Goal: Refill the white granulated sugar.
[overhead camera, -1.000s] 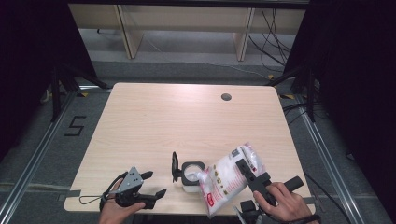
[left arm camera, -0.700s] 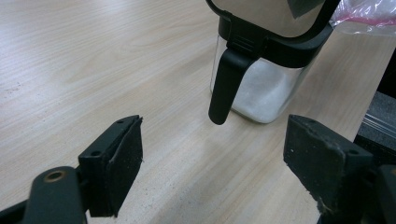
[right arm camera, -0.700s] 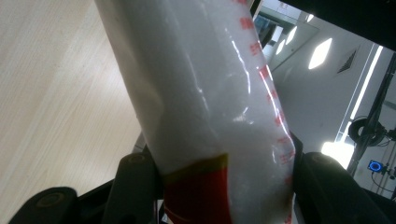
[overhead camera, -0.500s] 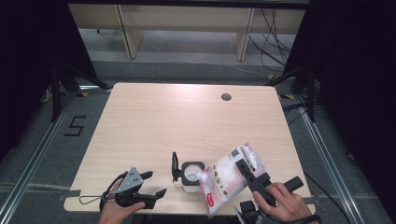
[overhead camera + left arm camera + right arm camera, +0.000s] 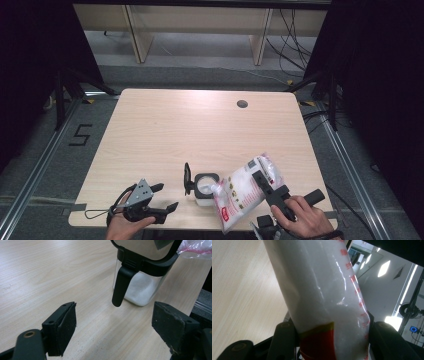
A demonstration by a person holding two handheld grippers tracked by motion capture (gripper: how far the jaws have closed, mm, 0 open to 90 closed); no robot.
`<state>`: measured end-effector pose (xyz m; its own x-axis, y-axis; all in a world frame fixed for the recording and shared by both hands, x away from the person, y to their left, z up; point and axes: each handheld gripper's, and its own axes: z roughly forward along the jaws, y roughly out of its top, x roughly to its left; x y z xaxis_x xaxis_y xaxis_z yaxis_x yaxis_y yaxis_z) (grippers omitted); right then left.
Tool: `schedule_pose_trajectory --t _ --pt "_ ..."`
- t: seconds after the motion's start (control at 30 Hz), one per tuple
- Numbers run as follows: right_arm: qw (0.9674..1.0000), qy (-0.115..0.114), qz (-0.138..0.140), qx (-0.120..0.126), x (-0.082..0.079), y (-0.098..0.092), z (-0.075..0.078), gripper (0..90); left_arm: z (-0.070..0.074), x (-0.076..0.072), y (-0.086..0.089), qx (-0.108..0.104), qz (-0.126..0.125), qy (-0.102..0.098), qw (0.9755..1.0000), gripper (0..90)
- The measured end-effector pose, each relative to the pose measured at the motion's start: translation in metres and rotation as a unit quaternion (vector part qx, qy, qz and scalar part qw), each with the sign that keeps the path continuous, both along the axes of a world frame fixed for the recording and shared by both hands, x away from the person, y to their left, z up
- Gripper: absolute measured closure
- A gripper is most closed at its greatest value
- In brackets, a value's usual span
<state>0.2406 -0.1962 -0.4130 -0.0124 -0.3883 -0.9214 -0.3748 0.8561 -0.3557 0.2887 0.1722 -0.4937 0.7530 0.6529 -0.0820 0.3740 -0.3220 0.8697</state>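
A small clear jar with a black rim stands near the table's front edge, its black flip lid raised at its left. White granules fill its lower part. A clear bag of white granules with red print leans tilted over the jar's mouth from the right. My right gripper is shut on that bag, jaws pressing both its sides. My left gripper rests open on the table left of the jar. Its jaws face the jar with nothing between them.
The light wooden table has a round cable hole at the back right. Dark floor and metal rails surround it, with shelving legs beyond the far edge. A person's hands hold both grippers at the front edge.
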Motion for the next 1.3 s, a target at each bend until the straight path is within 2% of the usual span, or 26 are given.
schedule_pose_trajectory --t 0.27,0.4,0.43,0.83,0.9,0.93,1.3 --pt "1.0 0.003 -0.001 -0.001 0.0002 0.0001 0.0003 56.4 0.0002 0.0 0.0 -0.002 0.002 0.0 1.0 19.2" --pt "1.0 -0.003 0.002 -0.001 -0.0002 -0.0005 0.0007 56.3 0.0001 0.0005 0.0003 0.001 0.001 0.0 1.0 19.3" --pt "1.0 0.0 -0.005 0.007 -0.0008 -0.0011 -0.0006 56.4 0.0002 0.0 0.0 -0.002 0.001 0.0 1.0 19.3" --pt "1.0 -0.001 -0.004 0.002 -0.001 -0.0015 0.0008 56.4 -0.0005 0.0001 -0.0005 -0.003 0.002 0.001 1.0 19.3" --pt "1.0 -0.001 -0.003 0.003 -0.0008 -0.0016 0.0008 56.4 0.0001 0.0003 0.0004 0.004 0.003 0.001 1.0 19.3" --pt "1.0 0.0 -0.003 0.003 -0.0006 -0.0017 0.0005 56.4 0.0 0.0003 0.0 -0.001 0.001 0.001 1.0 19.3" --pt "1.0 0.001 -0.005 0.006 -0.0011 -0.0025 0.0017 56.4 0.0 0.0001 0.0001 -0.001 0.001 0.0 1.0 19.3"
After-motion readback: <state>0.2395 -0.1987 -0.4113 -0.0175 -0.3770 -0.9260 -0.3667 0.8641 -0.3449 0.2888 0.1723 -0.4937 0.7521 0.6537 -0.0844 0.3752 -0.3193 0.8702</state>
